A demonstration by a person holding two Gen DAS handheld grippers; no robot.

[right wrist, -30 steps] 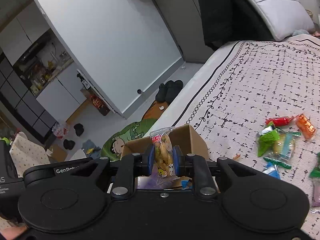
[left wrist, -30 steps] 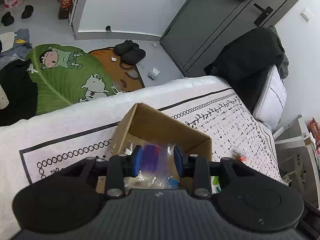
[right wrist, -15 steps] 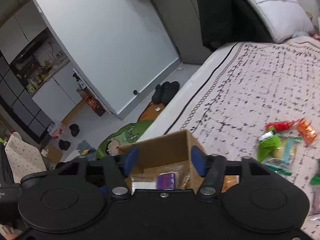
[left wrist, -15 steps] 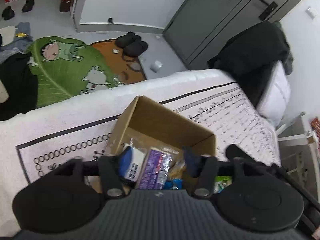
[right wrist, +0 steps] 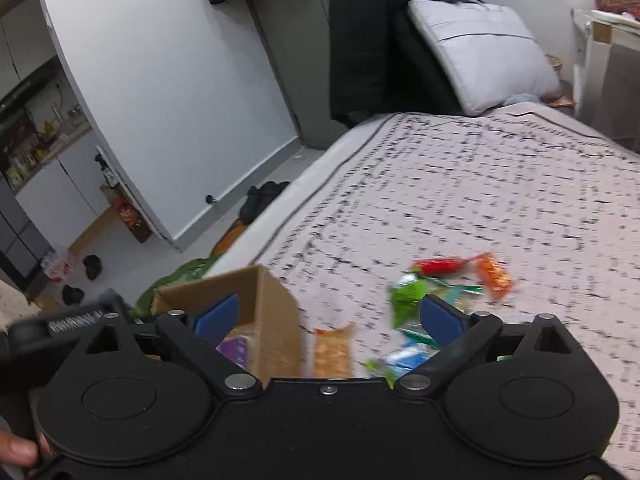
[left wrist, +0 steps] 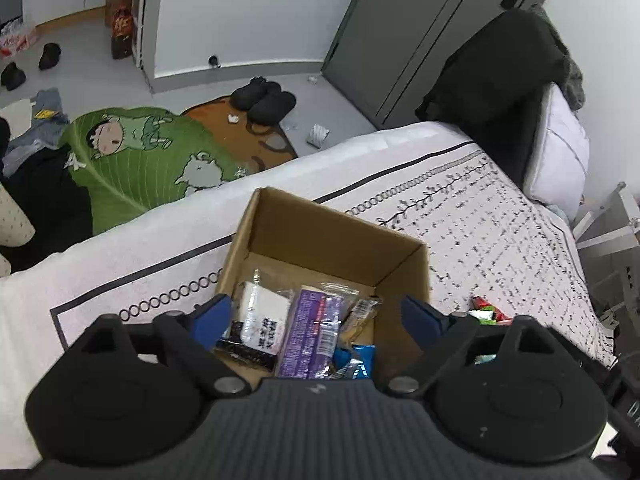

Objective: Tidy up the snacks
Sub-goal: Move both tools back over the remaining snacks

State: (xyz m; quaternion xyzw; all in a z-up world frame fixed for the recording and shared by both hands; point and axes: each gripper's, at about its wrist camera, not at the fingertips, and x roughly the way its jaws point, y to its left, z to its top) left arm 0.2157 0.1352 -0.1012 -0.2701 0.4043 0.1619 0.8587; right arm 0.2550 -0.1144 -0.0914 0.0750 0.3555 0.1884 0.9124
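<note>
An open cardboard box (left wrist: 304,224) stands on the bed near its edge; it also shows in the right wrist view (right wrist: 268,312). Inside lie a purple snack packet (left wrist: 310,330), a white packet (left wrist: 264,318) and several others. My left gripper (left wrist: 316,316) is open and empty above the box. My right gripper (right wrist: 328,314) is open and empty, to the right of the box. Loose snacks lie on the bedspread: an orange packet (right wrist: 334,350) by the box, a green one (right wrist: 406,296), a red one (right wrist: 438,266) and an orange one (right wrist: 494,274).
The patterned bedspread (right wrist: 480,184) stretches to a grey pillow (right wrist: 480,52) and dark clothes (left wrist: 492,80). Beyond the bed edge are a green cartoon rug (left wrist: 132,160), black slippers (left wrist: 264,98) and a grey door (left wrist: 408,24). A white shelf (left wrist: 612,236) stands at right.
Both grippers opened and dropped their packets into the box: the left let go of the purple packet, the right the yellow one. The right gripper then swung right toward the loose snacks.
</note>
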